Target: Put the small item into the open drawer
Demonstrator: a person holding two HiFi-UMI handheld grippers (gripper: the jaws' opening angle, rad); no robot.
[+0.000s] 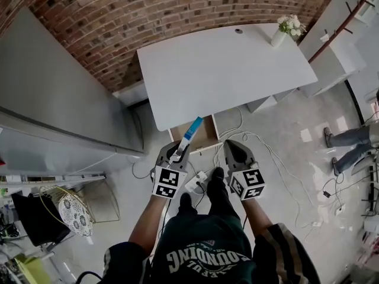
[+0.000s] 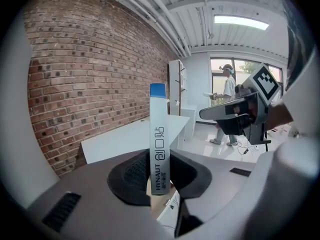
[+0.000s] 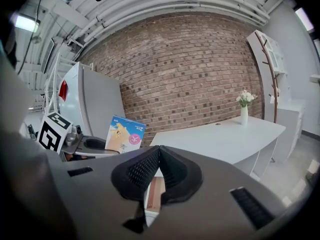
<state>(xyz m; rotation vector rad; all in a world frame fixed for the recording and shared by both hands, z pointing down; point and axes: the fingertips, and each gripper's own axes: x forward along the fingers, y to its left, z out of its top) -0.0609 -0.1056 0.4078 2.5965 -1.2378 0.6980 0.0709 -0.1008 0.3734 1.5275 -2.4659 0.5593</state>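
Observation:
My left gripper [image 1: 180, 149] is shut on a small flat blue-and-white box [image 1: 192, 129], which sticks up and forward out of the jaws. In the left gripper view the box [image 2: 159, 144] stands upright, edge on, between the black pads. The right gripper view shows its printed face [image 3: 125, 135] at the left. Just ahead of both grippers, the open wooden drawer [image 1: 205, 136] juts out under the white desk [image 1: 225, 70]. My right gripper [image 1: 232, 145] is level with the left one, to its right. Its pads [image 3: 142, 170] meet at the tips with nothing between them.
A vase of flowers [image 1: 287, 28] stands on the desk's far right corner. A tall grey cabinet [image 1: 53, 99] fills the left side. A power strip and cables [image 1: 198, 182] lie on the floor by my feet. A person's legs [image 1: 349, 141] show at the right edge.

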